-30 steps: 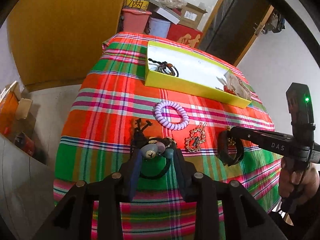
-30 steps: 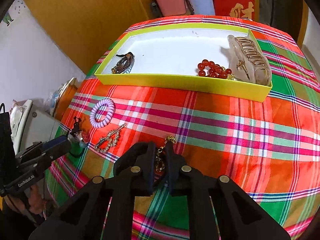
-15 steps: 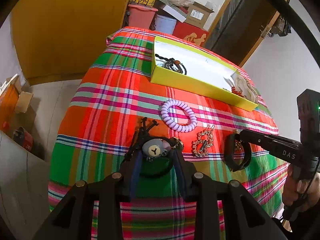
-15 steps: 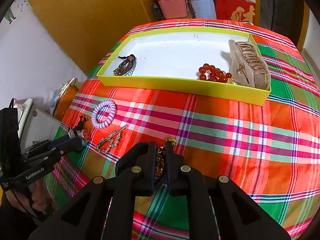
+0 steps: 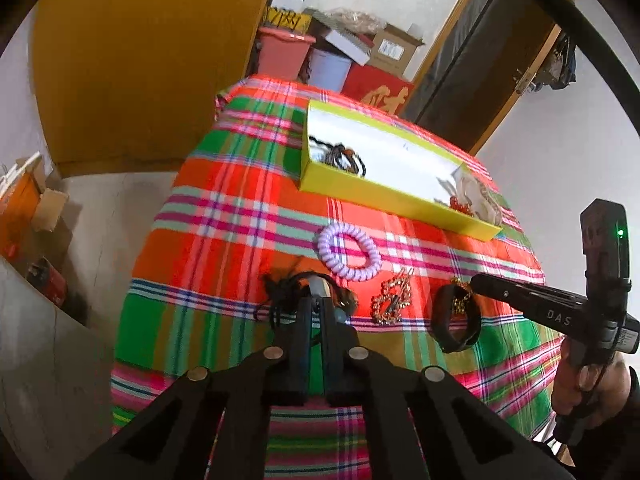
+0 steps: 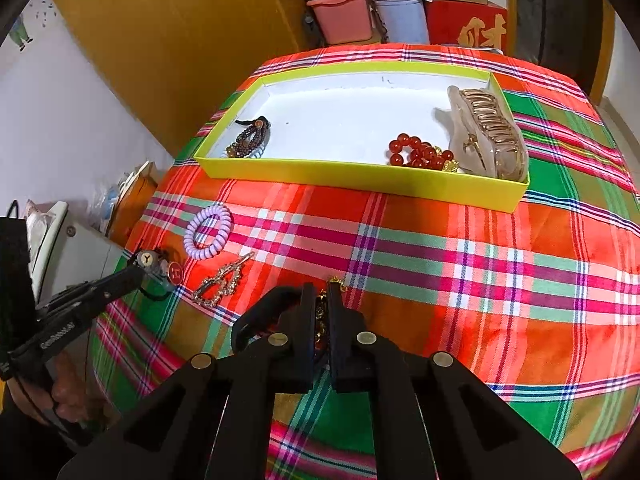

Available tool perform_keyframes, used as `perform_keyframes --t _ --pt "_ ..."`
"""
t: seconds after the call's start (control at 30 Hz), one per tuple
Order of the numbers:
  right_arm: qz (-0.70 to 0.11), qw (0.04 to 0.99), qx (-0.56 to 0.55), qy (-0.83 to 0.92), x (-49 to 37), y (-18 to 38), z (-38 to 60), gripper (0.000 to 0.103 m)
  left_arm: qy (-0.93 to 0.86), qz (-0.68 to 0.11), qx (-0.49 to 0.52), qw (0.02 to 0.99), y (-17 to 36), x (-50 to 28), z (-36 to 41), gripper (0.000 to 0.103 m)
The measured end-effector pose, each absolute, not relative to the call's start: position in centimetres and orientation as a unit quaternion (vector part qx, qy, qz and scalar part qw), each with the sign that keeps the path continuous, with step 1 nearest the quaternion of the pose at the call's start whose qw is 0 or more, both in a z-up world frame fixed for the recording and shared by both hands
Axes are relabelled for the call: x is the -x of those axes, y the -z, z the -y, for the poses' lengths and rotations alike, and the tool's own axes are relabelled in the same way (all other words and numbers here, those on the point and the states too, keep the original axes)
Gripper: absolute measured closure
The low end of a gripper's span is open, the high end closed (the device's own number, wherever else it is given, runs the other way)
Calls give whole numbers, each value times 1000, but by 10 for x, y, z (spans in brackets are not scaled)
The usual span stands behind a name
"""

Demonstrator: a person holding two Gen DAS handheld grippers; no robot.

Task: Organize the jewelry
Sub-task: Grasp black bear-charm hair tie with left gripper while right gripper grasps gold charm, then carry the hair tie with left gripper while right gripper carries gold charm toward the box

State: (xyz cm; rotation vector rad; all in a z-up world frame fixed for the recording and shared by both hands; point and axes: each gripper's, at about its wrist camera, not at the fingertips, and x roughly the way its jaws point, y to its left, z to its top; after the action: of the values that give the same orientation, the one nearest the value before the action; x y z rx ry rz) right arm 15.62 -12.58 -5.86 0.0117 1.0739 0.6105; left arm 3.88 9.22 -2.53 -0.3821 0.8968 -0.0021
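Observation:
My left gripper has its jaws closing on a black cord hair tie with round charms, which is pinched between the pads near the table's left front. My right gripper has its jaws closing tight on a gold chain joined to a black band. Between the two grippers lie a purple spiral hair tie and a gold rhinestone clip. Behind them the yellow box holds a dark bead bracelet, red beads and a claw clip.
A plaid cloth covers the rounded table, which drops off on every side. Bins and cartons are stacked behind it beside a yellow cabinet. A person's hand holds the right gripper's handle.
The left jaws went from wide open around the charm hair tie to shut on it. The right gripper stayed in place on the gold chain.

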Motion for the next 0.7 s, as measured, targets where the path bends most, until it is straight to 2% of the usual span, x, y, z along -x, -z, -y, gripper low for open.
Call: perform_keyframes --t 0.7 --pt "-492 820 -11 -291 -153 51 126 99 40 -401 183 897 6 -32 -93 100"
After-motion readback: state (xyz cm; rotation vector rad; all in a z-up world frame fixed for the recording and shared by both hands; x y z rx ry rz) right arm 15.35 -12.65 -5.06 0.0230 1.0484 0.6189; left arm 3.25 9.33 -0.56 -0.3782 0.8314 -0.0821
